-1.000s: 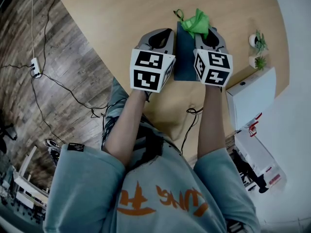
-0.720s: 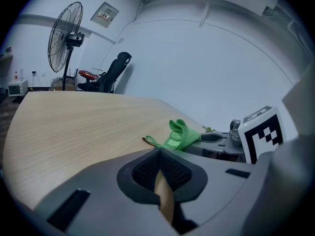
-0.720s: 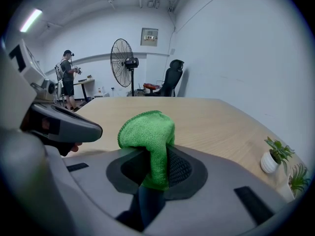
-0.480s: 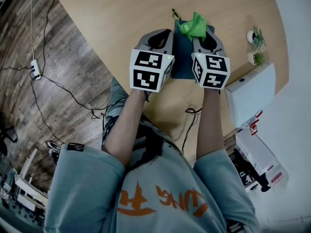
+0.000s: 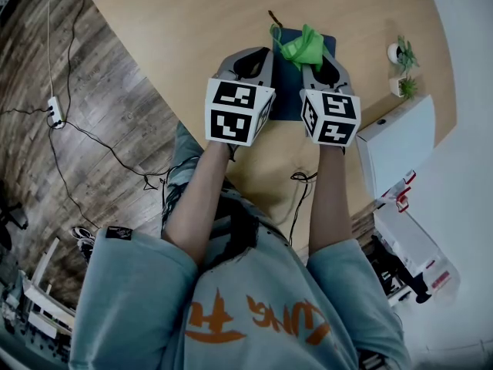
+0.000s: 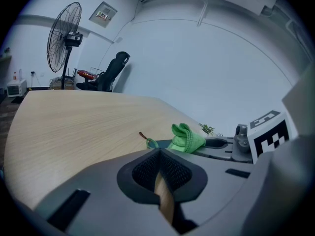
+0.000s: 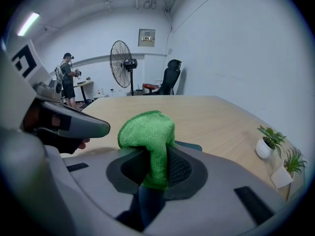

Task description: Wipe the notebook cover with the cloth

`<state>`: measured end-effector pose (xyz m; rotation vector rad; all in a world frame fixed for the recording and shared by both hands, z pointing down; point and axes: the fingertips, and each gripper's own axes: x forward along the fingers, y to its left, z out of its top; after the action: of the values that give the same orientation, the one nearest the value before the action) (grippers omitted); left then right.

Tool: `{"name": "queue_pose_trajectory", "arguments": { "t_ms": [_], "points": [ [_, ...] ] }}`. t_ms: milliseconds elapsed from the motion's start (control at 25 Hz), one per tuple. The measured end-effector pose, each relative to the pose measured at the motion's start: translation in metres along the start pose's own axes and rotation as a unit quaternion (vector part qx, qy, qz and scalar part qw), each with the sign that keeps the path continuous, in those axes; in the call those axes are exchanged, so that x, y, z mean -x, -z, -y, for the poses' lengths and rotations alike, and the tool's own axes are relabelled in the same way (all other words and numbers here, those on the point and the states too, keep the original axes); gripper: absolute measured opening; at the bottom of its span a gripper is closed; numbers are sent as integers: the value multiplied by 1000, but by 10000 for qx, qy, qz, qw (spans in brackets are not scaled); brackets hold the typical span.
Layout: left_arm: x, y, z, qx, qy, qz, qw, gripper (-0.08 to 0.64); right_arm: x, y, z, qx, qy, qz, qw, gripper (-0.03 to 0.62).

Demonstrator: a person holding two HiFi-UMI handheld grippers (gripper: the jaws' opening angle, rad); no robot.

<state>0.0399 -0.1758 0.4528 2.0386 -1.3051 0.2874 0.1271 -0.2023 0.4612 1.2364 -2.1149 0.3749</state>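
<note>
The right gripper (image 5: 311, 54) (image 7: 155, 167) clamps a bunched green cloth (image 5: 300, 46) (image 7: 147, 132) between its jaws, the fabric bulging out above the dark pads, while the left gripper (image 5: 260, 54) (image 6: 160, 173) has its jaws drawn together on nothing, only a sliver of wood grain showing between them. A person in a light blue shirt with orange print holds both tools out over a dark blue notebook (image 5: 287, 91) (image 7: 191, 145) lying flat on a pale wooden table (image 5: 185, 21) (image 6: 74, 122). The cloth sits on the far half of the notebook cover, toward its right side, and the left gripper stands along the book's left edge; whether it touches the cover cannot be told. From the left gripper view the cloth (image 6: 187, 137) appears as a folded heap just ahead of the right tool. Two small potted plants (image 5: 402, 68) (image 7: 269, 141) stand near the table's right rim, with a white box (image 5: 397, 145) beside them. A standing fan (image 7: 123, 63), an office chair (image 7: 170, 77) and another person (image 7: 66, 77) are seen beyond the table's far end.
</note>
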Motion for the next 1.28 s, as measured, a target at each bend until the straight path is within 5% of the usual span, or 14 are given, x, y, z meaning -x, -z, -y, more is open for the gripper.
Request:
{"name": "queue_pose_trajectory", "arguments": {
  "t_ms": [1280],
  "points": [
    [33,33,19,23,34,28,10000,15,57,46,-30,39,-34,-85,9999,66]
  ]
}}
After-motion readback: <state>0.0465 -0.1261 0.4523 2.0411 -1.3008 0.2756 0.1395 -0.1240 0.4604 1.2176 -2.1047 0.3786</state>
